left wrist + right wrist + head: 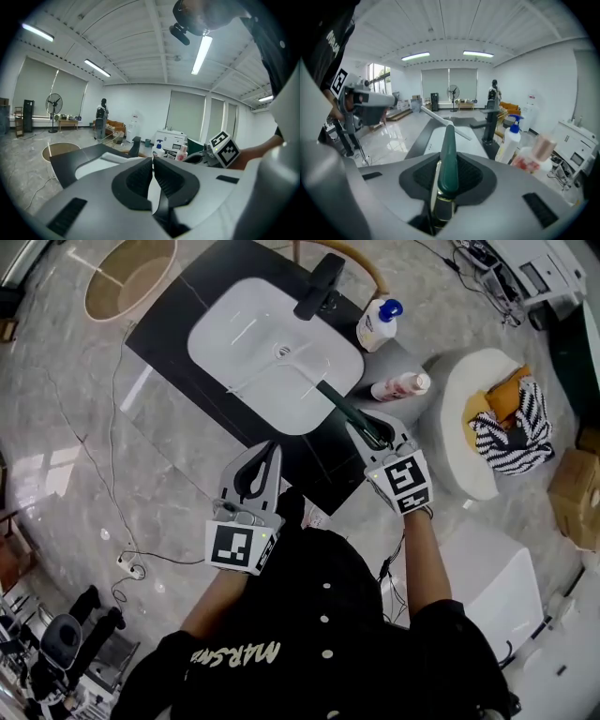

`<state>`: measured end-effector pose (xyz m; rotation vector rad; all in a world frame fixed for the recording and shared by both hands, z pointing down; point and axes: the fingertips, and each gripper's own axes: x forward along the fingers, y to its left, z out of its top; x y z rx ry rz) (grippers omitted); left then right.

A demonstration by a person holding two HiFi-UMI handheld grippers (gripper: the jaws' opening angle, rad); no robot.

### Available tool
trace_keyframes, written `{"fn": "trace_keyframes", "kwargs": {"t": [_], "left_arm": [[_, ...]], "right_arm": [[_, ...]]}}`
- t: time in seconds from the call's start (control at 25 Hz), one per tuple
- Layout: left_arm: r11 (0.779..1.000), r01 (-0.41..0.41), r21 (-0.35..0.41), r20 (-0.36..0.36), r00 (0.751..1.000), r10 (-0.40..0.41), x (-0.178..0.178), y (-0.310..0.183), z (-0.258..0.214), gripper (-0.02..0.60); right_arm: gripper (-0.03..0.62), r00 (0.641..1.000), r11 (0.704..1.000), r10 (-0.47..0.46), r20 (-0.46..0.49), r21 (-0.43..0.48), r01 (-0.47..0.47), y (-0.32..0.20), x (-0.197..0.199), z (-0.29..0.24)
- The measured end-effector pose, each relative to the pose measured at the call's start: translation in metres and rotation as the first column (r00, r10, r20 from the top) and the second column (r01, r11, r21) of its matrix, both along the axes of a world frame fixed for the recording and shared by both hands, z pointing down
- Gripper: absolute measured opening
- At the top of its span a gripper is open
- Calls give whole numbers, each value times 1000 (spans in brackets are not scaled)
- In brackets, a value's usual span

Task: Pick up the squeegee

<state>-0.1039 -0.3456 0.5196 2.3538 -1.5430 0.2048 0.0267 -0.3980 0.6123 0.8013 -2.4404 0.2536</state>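
The squeegee (341, 406) has a dark green handle and a thin pale blade that reaches out over the white sink basin (225, 320). My right gripper (373, 434) is shut on the green handle (450, 157), whose blade (440, 120) points away from me above the basin. My left gripper (270, 452) hovers over the front edge of the black counter (178, 381), left of the right one. Its jaws are shut with nothing between them (153, 165).
A black faucet (319, 285) stands behind the basin. A white pump bottle (378, 324) and a lying pink-capped bottle (401, 385) are to its right. A round white stool with striped cloth (506, 423), a round wooden tub (131, 277) and floor cables (131, 566) surround the counter.
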Motion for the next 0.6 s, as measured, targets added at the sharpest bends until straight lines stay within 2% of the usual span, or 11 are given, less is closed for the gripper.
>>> {"fn": "trace_keyframes", "kwargs": {"t": [0.12, 0.24, 0.4, 0.6], "left_arm": [[999, 1, 42, -1, 1000, -1, 2, -2, -18, 21], [996, 6, 86, -5, 1000, -6, 6, -4, -39, 21], [984, -5, 175, -1, 1000, 5, 12, -17, -69, 21], [970, -16, 242, 2, 1000, 16, 17, -27, -104, 21]], "right_arm": [[81, 994, 996, 32, 105, 79, -41, -2, -1, -47], [81, 973, 983, 75, 216, 145, -108, -1, 6, -93], [81, 920, 946, 125, 372, 233, -223, -5, 25, -156], [81, 875, 906, 159, 457, 285, -314, 4, 41, -212]]}}
